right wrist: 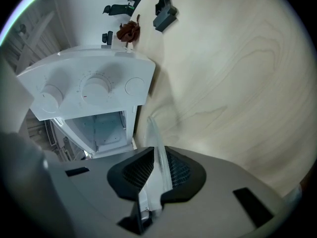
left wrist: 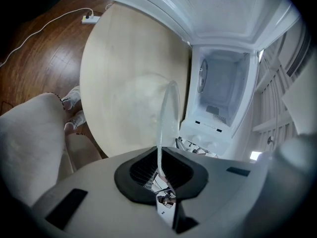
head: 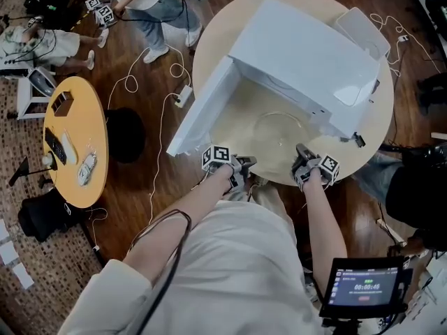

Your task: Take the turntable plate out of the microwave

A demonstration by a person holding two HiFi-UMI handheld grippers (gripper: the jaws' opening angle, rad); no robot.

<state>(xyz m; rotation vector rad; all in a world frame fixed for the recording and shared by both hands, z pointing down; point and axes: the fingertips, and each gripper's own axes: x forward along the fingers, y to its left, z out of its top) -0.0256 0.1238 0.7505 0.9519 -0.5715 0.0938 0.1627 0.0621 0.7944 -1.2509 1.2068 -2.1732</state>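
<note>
At lower centre, the left tongs and right tongs each clench the near rim of the glass turntable plate, 2 grips likely steadying the slippery glass. The plate is outside the open microwave, just over the round surface, seemingly ready for setting down.
</note>
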